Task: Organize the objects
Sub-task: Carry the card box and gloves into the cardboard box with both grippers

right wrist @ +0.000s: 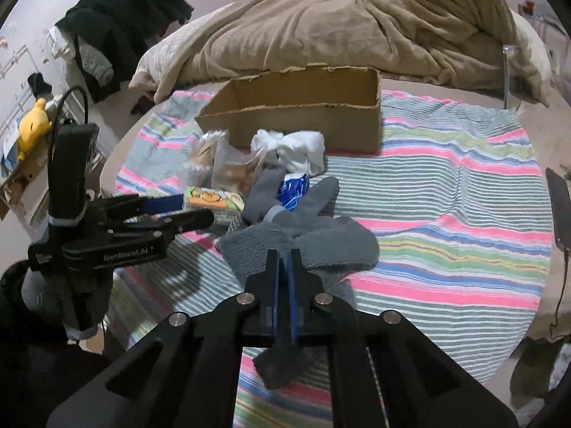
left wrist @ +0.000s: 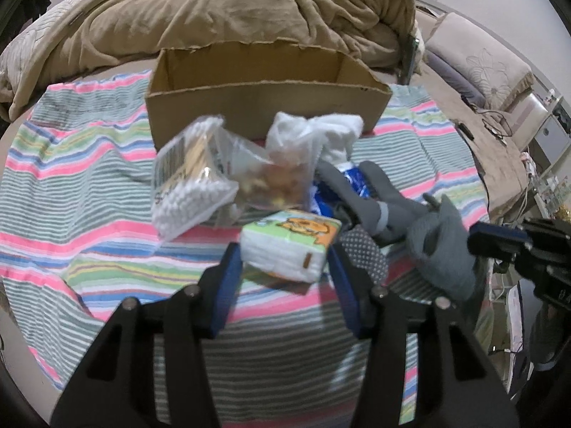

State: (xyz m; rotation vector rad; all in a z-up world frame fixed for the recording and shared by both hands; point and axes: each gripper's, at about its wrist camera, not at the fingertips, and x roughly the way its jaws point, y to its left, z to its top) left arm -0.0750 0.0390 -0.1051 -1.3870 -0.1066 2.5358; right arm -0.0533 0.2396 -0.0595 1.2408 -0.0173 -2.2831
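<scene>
Two tongs: your right gripper (right wrist: 284, 260) pinches the limp grey sock (right wrist: 321, 239); left gripper (left wrist: 282, 260) gapes around the soft, light tissue pack (left wrist: 289, 246) — squeeze its long sides.

Both views were evenly lit by soft, dim indoor light with a cool cast and no glare. The left gripper (right wrist: 185, 210) threw a broad soft shadow onto the striped towel (right wrist: 446, 192). Motion blur smeared the cotton swab bag (left wrist: 189, 192) and snack bag (left wrist: 274, 178). Fisheye distortion bent the bed edges, and dark vignetting filled the corners
</scene>
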